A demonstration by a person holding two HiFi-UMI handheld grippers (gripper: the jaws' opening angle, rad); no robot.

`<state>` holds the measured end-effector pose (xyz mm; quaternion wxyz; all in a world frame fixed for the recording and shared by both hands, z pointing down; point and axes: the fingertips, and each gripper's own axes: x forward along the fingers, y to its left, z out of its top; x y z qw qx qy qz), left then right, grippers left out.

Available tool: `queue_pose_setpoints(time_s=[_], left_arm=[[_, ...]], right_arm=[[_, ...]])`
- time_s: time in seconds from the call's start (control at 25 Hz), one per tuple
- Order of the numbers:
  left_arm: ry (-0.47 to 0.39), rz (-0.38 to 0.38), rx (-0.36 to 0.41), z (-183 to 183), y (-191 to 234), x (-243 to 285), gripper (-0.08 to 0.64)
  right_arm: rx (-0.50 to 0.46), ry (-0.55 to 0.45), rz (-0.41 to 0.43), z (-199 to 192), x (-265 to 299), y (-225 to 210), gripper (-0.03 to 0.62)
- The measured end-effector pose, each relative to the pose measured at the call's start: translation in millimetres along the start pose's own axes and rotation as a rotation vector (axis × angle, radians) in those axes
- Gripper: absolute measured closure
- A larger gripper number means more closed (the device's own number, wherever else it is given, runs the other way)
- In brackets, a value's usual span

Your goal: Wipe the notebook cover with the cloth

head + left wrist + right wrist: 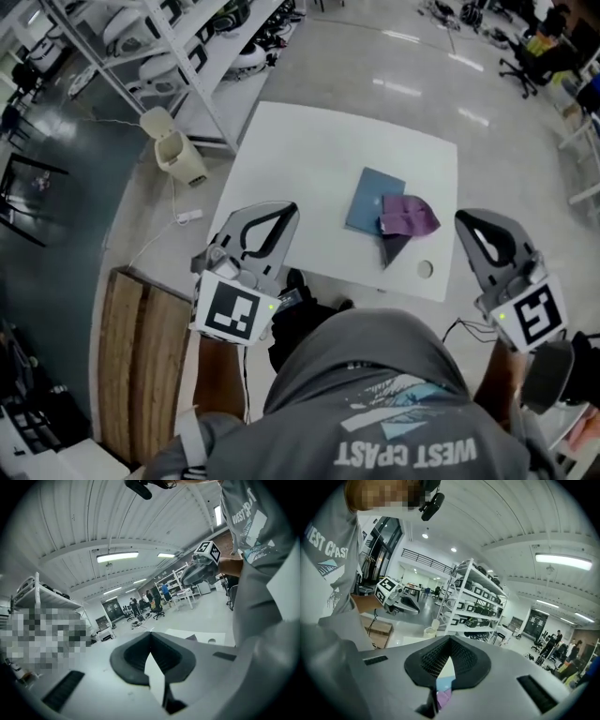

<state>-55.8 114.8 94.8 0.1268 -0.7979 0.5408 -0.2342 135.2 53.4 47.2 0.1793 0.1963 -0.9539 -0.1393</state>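
A blue-grey notebook [372,195] lies on the white table [300,169], right of its middle. A crumpled purple cloth [408,216] rests on the notebook's near right corner, with a dark pointed flap [394,247] sticking out below it. My left gripper [291,208] hovers at the table's near left edge, shut and empty, well left of the notebook. My right gripper [461,217] is held off the table's right edge, just right of the cloth, shut with nothing in it. Through the right gripper's [450,639] gap I glimpse the notebook [445,684] and the cloth [443,698].
A small round disc [425,269] sits near the table's near right corner. A white bin [173,145] and a power strip [187,217] are on the floor to the left, by shelving [178,42]. A wooden panel [141,356] lies near left. An office chair [525,66] stands far right.
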Motion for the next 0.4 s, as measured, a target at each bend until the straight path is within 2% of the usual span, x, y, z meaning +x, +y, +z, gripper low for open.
queue_pose_setpoints(time_s=[0.2, 0.4], left_arm=[[0.018, 0.017, -0.005, -23.7, -12.2, -6.2, 0.558], [0.006, 0.026, -0.008, -39.2, -8.5, -26.3, 0.558]], right_arm=[[-0.011, 0.007, 0.033, -17.2, 10.1, 17.6, 0.563], [-0.026, 0.003, 0.04, -9.4, 21.9, 42.7, 0.563]])
